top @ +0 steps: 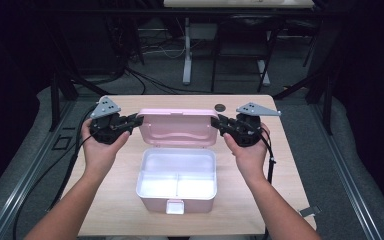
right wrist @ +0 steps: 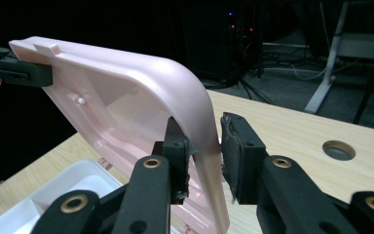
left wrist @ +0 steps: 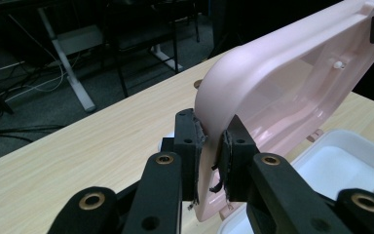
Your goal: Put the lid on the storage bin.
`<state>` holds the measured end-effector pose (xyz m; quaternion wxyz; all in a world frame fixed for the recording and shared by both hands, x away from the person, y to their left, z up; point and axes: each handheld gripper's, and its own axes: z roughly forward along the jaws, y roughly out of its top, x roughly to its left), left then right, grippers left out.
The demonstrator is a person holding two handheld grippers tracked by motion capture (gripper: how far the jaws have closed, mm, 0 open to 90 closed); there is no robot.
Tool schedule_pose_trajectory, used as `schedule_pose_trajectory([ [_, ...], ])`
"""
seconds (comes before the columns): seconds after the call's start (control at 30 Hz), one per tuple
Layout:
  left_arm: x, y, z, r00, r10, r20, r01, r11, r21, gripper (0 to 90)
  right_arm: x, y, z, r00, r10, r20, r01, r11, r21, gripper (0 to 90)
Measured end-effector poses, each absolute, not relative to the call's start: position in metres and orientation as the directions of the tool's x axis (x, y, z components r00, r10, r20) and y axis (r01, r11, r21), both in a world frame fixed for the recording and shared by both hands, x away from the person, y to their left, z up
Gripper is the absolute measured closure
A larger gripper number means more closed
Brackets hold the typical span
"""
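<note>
Pink box [top: 176, 181] sits mid-bench [top: 110, 200], lid [top: 178, 127] up at 12 o'clock. L gripper [top: 136, 120] fingers pinch lid's 9 o'clock edge; R gripper [top: 216, 121] fingers straddle its 3 o'clock edge, outer pad looks a bit off. Step: swinging lid on its hinge. Next prob needs both sides moved evenly, no twist.

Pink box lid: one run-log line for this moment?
lid: open, upright | left gripper: jaws astride lid's left edge | right gripper: jaws astride right edge, outer pad apart | box: two compartments, on table
</note>
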<state>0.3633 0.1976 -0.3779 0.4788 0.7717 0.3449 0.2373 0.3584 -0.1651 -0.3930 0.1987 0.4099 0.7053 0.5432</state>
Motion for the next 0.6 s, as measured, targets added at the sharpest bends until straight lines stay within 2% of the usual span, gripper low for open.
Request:
schedule_pose_trajectory([
  [0.23,0.354,0.2,-0.378,0.662,0.748,0.048,0.301,-0.325,0.897,79.2,0.343,-0.162,-0.394,-0.591,0.8,0.101,0.312,0.112,0.943,73.5],
  [0.6,0.343,0.2,-0.378,0.668,0.742,0.057,0.309,-0.346,0.886,78.1,0.329,-0.166,-0.396,-0.606,0.788,0.111,0.319,0.113,0.941,73.6],
])
